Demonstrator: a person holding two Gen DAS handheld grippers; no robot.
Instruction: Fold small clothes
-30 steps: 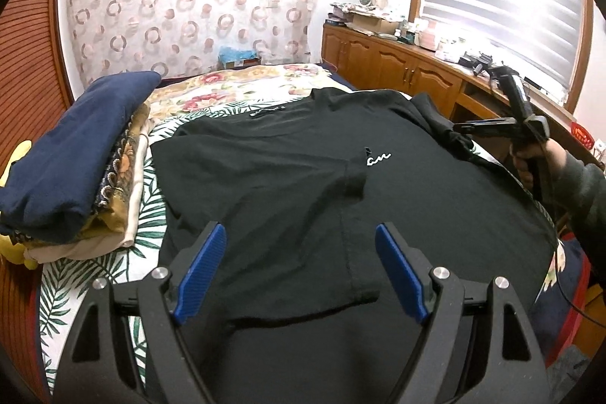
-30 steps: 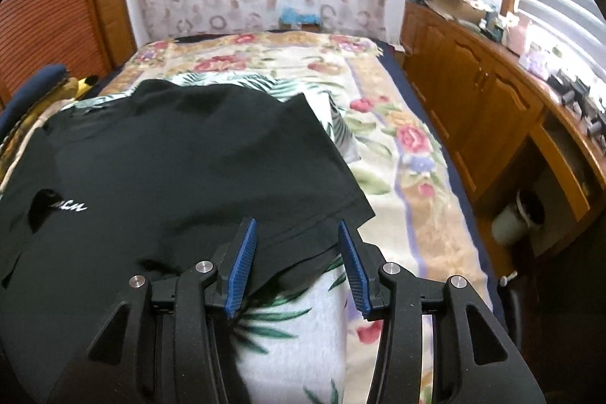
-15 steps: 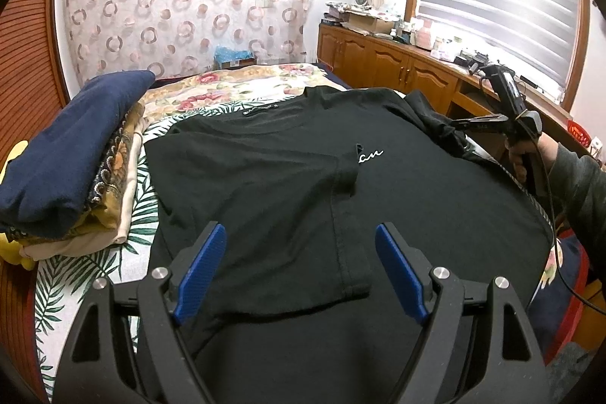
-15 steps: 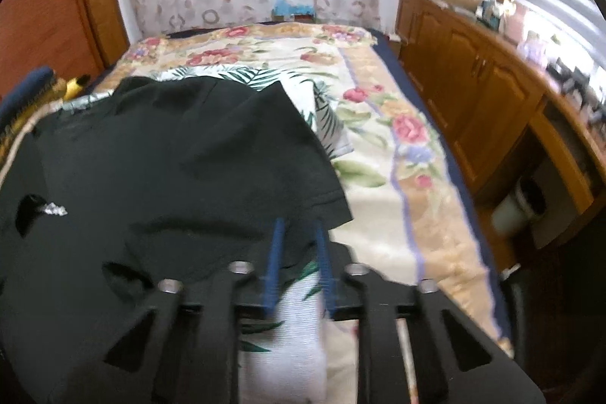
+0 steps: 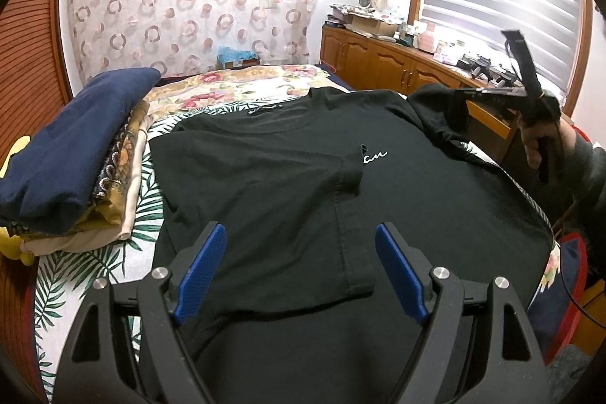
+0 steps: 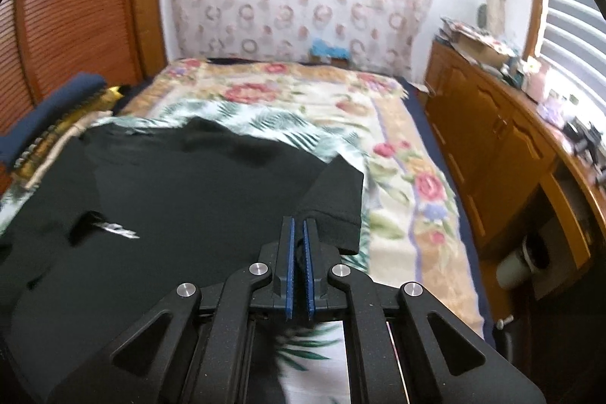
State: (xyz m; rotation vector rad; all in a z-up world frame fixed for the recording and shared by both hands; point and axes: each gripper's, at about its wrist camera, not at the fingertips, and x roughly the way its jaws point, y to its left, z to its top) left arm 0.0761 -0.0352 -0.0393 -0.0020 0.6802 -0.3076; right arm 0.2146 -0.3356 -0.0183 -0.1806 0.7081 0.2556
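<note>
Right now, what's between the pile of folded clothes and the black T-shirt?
In the left wrist view, only a strip of leaf-print bedsheet shows between the pile of folded clothes and the black T-shirt.

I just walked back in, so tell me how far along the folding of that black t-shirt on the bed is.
Done: the black t-shirt has one side and sleeve already folded in, and a stack of folded clothes sits beside it. In hand: the right claw is shut on the other sleeve, lifting it. Left: fold that side in, then fold the length; the left claw hovers open above the shirt.
</note>
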